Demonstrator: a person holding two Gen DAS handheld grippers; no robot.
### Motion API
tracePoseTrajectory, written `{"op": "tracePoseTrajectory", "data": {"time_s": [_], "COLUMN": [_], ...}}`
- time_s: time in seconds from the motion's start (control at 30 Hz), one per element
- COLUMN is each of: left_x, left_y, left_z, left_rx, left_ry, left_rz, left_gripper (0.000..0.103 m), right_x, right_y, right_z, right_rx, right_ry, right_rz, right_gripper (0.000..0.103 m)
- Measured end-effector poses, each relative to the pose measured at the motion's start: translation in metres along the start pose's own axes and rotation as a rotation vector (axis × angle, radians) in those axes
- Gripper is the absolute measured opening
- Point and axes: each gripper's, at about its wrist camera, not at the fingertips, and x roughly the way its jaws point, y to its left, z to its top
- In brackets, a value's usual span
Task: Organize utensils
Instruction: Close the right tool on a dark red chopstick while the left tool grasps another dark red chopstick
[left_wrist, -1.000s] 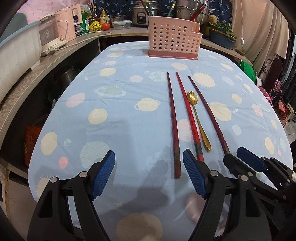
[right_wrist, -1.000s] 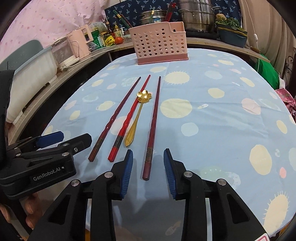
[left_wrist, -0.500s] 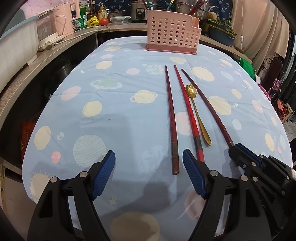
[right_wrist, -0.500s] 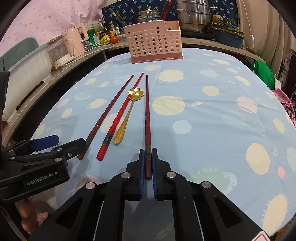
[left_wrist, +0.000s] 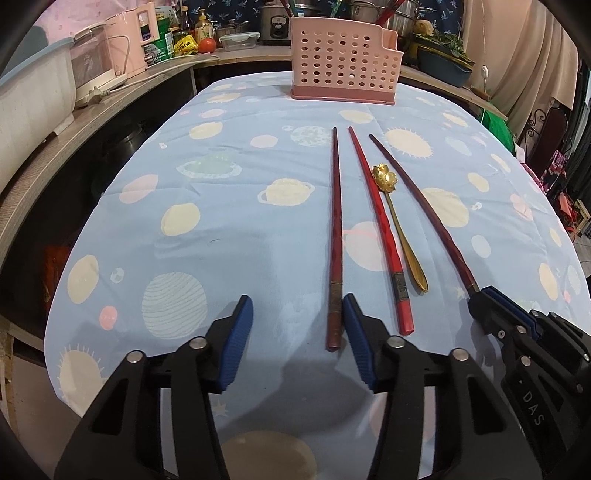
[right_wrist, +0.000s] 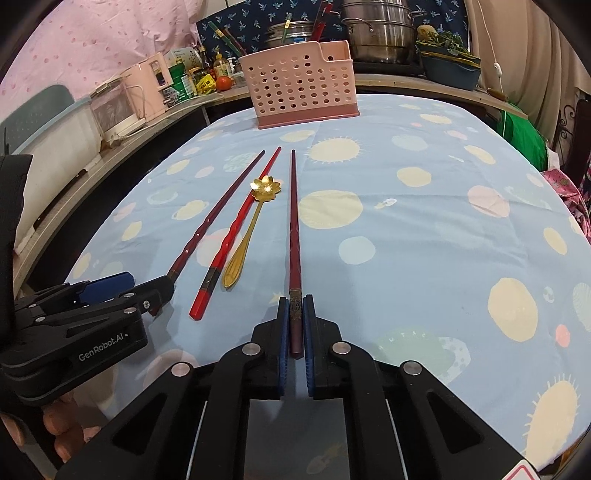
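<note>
three chopsticks (left_wrist: 380, 225) and a spoon (left_wrist: 395, 218) lie side by side on the table (left_wrist: 229, 221), pointing toward the basket (left_wrist: 343, 66) at the far end. the spoon sits between the middle and right chopsticks. a counter (left_wrist: 92, 122) runs along the left.

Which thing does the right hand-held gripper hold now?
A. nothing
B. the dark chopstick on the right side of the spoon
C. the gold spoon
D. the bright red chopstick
B: the right hand-held gripper is shut on the end of the dark chopstick, while the gold spoon lies free beside it.
</note>
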Motion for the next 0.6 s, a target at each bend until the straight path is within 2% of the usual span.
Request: {"op": "tracePoseTrajectory", "data": {"time_s": [0.17,0.3,0.6], "left_x": [-0.0004,-0.0004,0.0000], "left_y": [-0.0005,0.0000,0.0024], "left_z": [0.0006,0.0006,0.0016], "left_rx": [0.001,0.001,-0.007], "left_ry": [-0.003,-0.002,0.002], "left_rz": [0.007,0.010,0.005], "left_gripper": [0.028,0.012,0.008], "right_x": [0.0000,0.0000,-0.0005], "right_y": [-0.0001,-0.0001,-0.0006], "right_z": [0.0001,0.0001,0.0002], "right_rx": [0.000,0.000,0.002], "right_ry": [0.000,0.000,-0.001], "right_rz": [0.000,0.000,0.003], "right_gripper": [0.007,0.007,0.007]}}
